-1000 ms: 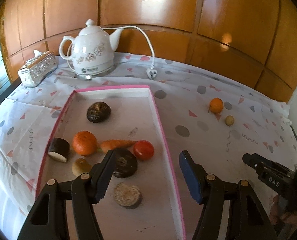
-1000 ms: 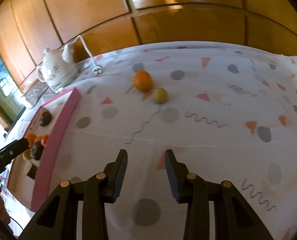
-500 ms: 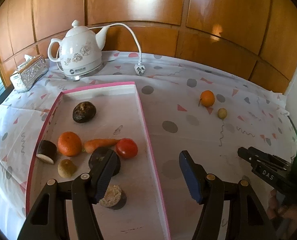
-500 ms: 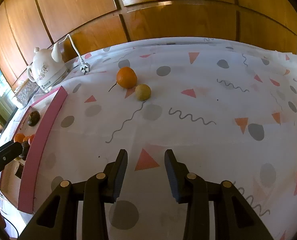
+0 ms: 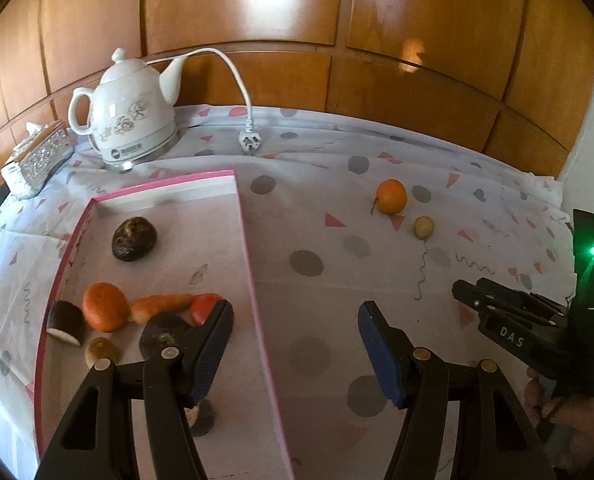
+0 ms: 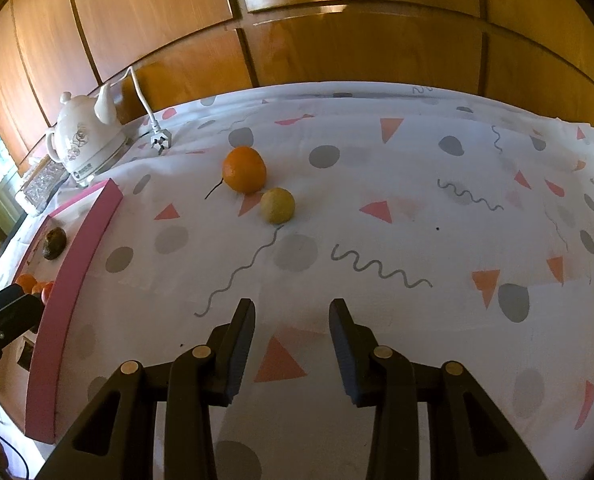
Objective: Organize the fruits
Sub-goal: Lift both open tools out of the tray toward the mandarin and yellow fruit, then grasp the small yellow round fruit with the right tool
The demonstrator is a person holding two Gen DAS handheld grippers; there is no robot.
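I had the left gripper (image 5: 295,330) hanging with its fingers spread wide and nothing between them, straddling the right wall of the shallow pink-rimmed tray (image 5: 245,240). Inside that tray lay a dark wrinkled round fruit (image 5: 134,238) toward the far end, and nearer me a cluster — a round orange (image 5: 105,307), an orange carrot (image 5: 161,306), a red tomato (image 5: 203,308) partly behind my left finger, a dark cut piece with a pale face (image 5: 66,323) and a small brownish fruit (image 5: 100,351). My right gripper (image 6: 292,328) was parted too, moderately, empty, hovering above the white tablecloth printed with grey dots and pink triangles (image 6: 417,184). Out on that cloth, far from its fingertips and well apart from the tray, sat a loose stemmed orange (image 6: 244,169) with a small yellow-green round fruit (image 6: 277,205) just beside it to the near right; whether they touched I could not tell. A white ceramic electric kettle (image 5: 131,128) stood at the far left, its white plug (image 5: 250,143) lying unplugged on the cloth.
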